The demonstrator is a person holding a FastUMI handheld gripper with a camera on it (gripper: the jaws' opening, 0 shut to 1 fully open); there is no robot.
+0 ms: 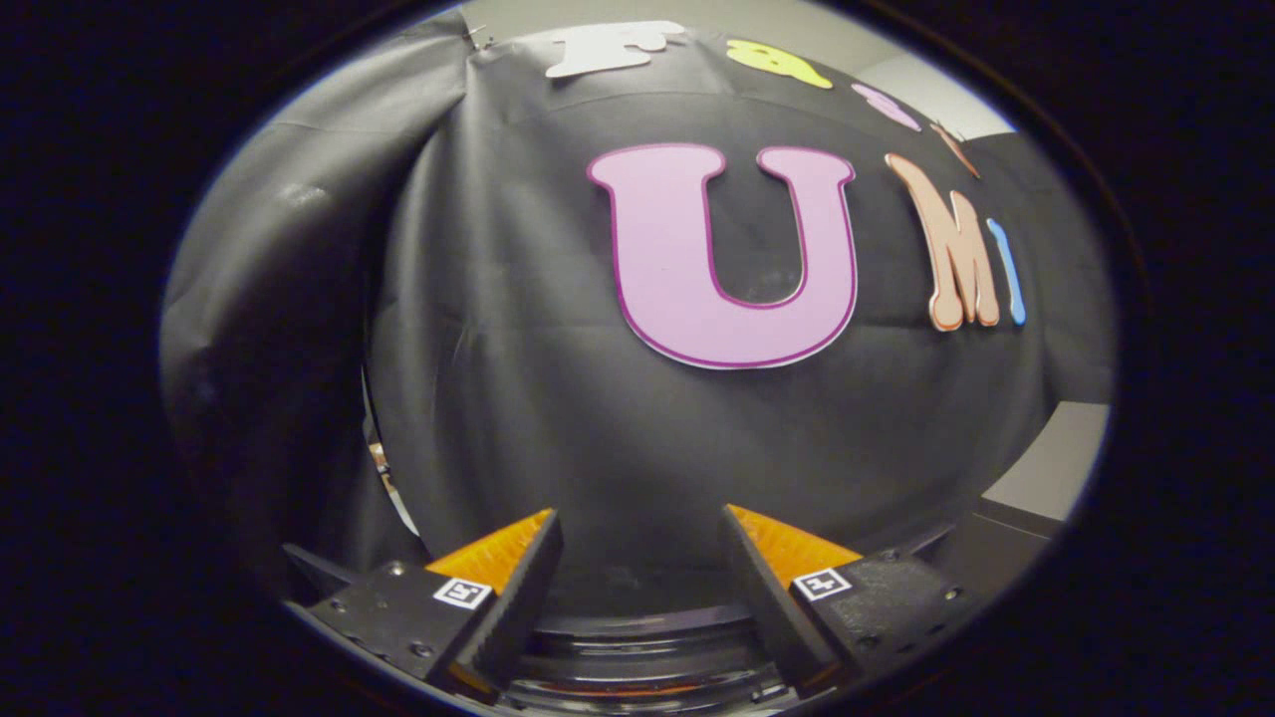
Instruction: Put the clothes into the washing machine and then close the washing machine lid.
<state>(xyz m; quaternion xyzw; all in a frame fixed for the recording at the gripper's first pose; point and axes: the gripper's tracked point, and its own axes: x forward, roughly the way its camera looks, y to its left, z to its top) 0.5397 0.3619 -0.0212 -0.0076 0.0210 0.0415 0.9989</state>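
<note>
My gripper (637, 558) stands open, its two orange-and-black fingers (503, 573) spread wide with nothing between them. It points at the black cloth wall of the booth. Low down between the fingers shows a dark, glossy, curved rim (637, 647), which looks like the top of the washing machine; I cannot tell whether its lid is up or down. The cloth wall lies just beyond the fingertips.
The black cloth (518, 378) hangs in folds ahead and to the left. A pale wall (1056, 458) and a dark ledge (1006, 538) show to the right of the fingers.
</note>
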